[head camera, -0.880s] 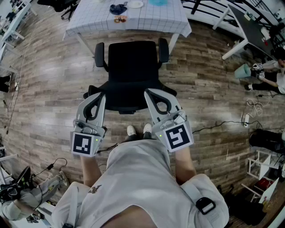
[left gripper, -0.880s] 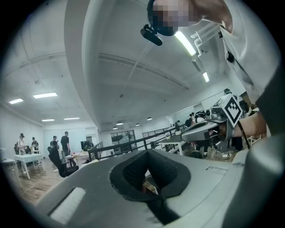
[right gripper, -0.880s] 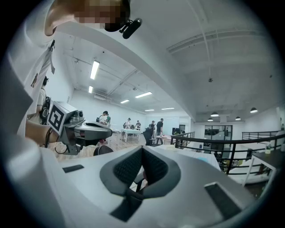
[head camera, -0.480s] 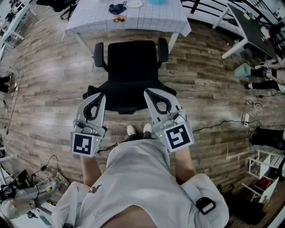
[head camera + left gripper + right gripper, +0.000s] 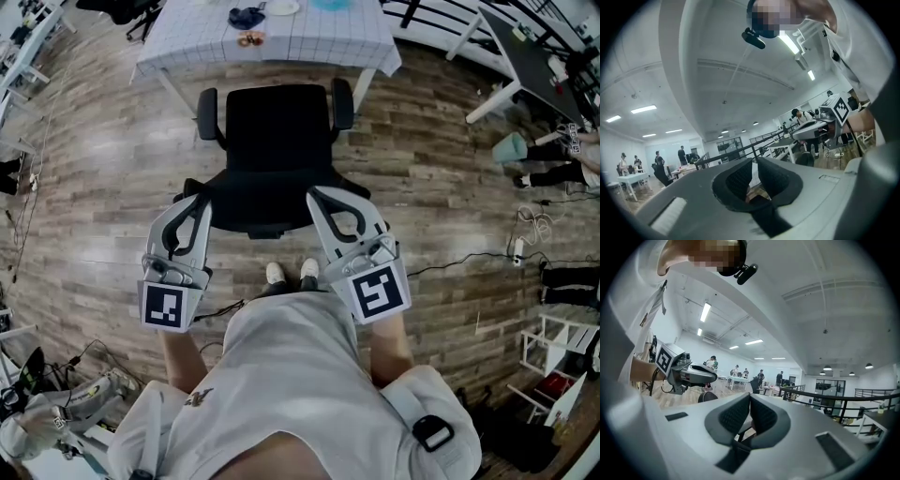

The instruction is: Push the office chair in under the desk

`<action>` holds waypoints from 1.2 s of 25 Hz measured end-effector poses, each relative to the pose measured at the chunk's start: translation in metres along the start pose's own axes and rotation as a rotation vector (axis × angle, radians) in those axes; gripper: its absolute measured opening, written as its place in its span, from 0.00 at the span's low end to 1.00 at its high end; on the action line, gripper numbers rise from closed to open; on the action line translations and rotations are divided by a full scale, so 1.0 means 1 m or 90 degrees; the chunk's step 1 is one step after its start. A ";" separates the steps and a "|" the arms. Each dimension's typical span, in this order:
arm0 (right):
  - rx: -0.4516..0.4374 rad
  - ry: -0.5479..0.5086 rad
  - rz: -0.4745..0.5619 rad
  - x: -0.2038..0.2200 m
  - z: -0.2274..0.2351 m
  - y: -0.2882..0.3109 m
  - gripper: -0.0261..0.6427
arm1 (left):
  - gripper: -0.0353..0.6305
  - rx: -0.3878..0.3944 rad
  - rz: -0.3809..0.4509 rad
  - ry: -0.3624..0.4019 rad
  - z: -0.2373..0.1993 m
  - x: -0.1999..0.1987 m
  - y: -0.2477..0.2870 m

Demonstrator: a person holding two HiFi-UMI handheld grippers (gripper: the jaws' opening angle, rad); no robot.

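Note:
A black office chair (image 5: pixel 277 141) with two armrests stands on the wood floor, its seat facing a desk (image 5: pixel 216 42) covered in a white checked cloth at the top of the head view. The backrest's top edge is the part nearest me. My left gripper (image 5: pixel 199 199) is at the backrest's left corner and my right gripper (image 5: pixel 317 194) at its right corner; whether they touch it is unclear. Both point upward and are shut, with nothing between the jaws. The left gripper (image 5: pixel 753 163) has only a hairline gap between its pads. The pads of the right gripper (image 5: pixel 750 399) meet.
My white shoes (image 5: pixel 289 273) stand just behind the chair. Cables and a power strip (image 5: pixel 518 251) lie on the floor at the right, more cables at lower left. White tables (image 5: pixel 525 56) stand at upper right, with a seated person beside them. A plate and small items (image 5: pixel 251 17) sit on the desk.
My left gripper has shifted a little to the left and outward, away from the chair's back. The right gripper and the chair have hardly moved.

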State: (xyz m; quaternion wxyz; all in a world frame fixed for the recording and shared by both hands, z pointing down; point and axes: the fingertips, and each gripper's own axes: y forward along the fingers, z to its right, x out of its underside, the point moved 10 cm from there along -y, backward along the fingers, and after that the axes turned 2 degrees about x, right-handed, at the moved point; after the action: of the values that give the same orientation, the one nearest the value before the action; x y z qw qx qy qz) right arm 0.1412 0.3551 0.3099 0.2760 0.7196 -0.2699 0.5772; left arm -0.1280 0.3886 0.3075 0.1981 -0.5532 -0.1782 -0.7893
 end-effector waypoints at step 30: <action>-0.210 -0.243 -0.163 0.018 -0.022 0.012 0.52 | 0.57 0.222 -0.173 0.230 0.024 0.029 0.009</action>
State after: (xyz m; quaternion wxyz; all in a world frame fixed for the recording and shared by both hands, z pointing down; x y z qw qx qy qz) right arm 0.1212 0.3607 0.3328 0.4038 0.7891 -0.3143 0.3398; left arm -0.1130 0.3894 0.3436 0.2116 -0.3321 -0.3456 -0.8518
